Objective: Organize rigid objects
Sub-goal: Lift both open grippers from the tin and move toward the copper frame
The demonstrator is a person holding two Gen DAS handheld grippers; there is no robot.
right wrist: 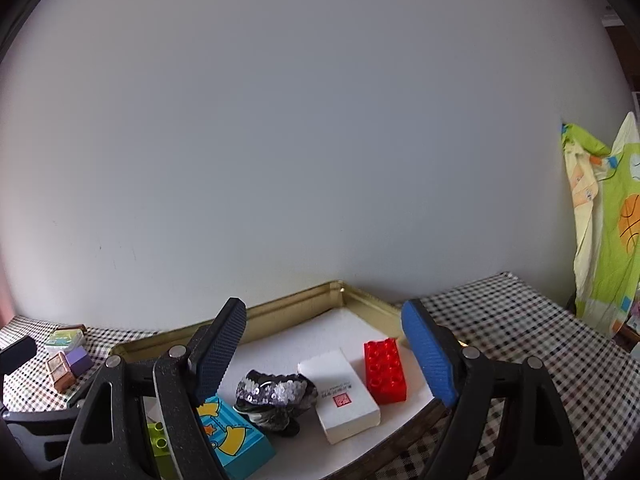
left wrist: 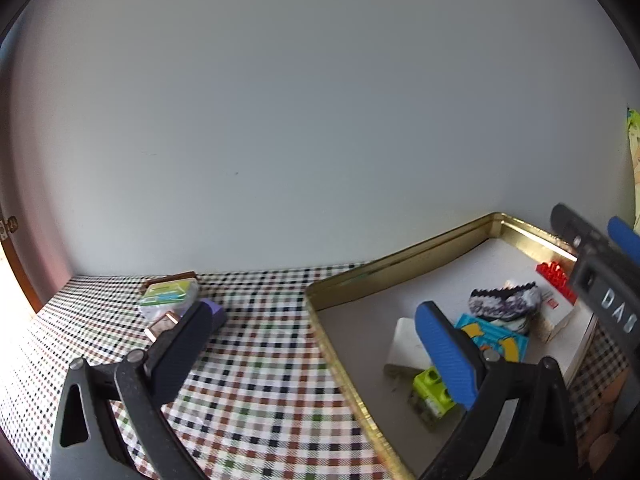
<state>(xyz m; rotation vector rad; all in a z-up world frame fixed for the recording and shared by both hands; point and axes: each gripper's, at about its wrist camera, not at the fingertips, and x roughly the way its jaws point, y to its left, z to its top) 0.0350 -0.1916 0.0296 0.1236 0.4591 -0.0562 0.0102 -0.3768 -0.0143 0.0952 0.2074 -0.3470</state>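
Both grippers, left [left wrist: 316, 344] and right [right wrist: 324, 348], have jaws spread wide with nothing held. Red brick [right wrist: 385, 370], white box [right wrist: 344, 394], and what's probably a sequined pouch [right wrist: 276, 394] sit in the gold tray [right wrist: 288, 308] on the worktop [left wrist: 256, 360].

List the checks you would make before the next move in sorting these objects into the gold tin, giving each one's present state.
1. Left tongs empty and open: ok.
2. Right tongs empty and open: ok.
3. Gold tin has free floor space: ok.
4. Red brick and white box inside the tin: ok.
5. Purple block and brown palette inside the tin: not ok, both on the checked cloth.
6. Blue block lying flat: cannot tell.
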